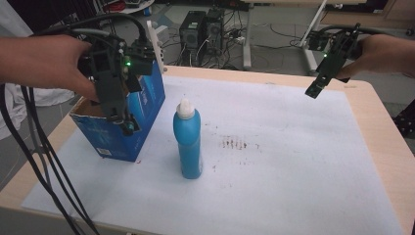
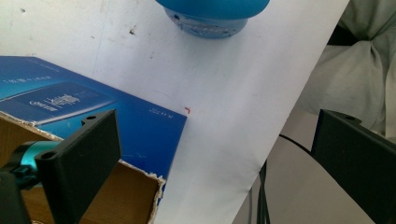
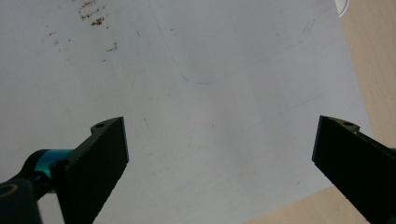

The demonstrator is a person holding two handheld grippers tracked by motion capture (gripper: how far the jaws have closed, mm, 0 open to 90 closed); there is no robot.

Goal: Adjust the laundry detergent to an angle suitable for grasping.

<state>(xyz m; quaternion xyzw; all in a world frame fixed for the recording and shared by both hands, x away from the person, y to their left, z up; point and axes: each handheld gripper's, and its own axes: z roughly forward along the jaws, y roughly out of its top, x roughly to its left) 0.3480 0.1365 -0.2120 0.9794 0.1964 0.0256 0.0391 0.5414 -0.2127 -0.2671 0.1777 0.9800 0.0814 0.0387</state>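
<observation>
Left tool [image 1: 126,125]: jaws spread wide, empty, hanging over the open blue carton [image 1: 139,105] at the tabletop's left. Right tool [image 1: 315,90]: jaws likewise wide, empty, above bare white paper [image 1: 293,147]. Blue bottle [image 1: 188,142]: upright just beside the carton, whose contents could not be seen.

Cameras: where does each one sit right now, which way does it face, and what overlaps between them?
High view: above the person's side, looking forward and down at the blue bottle, open blue box and white sheet; both hands show, with left tool and right tool.
Left gripper view: rides the left tool, facing down over the box's open corner; open jaws show.
Right gripper view: rides the right tool, facing bare sheet; open jaws show.
Shared: high and left views both show box and bottle.
</observation>
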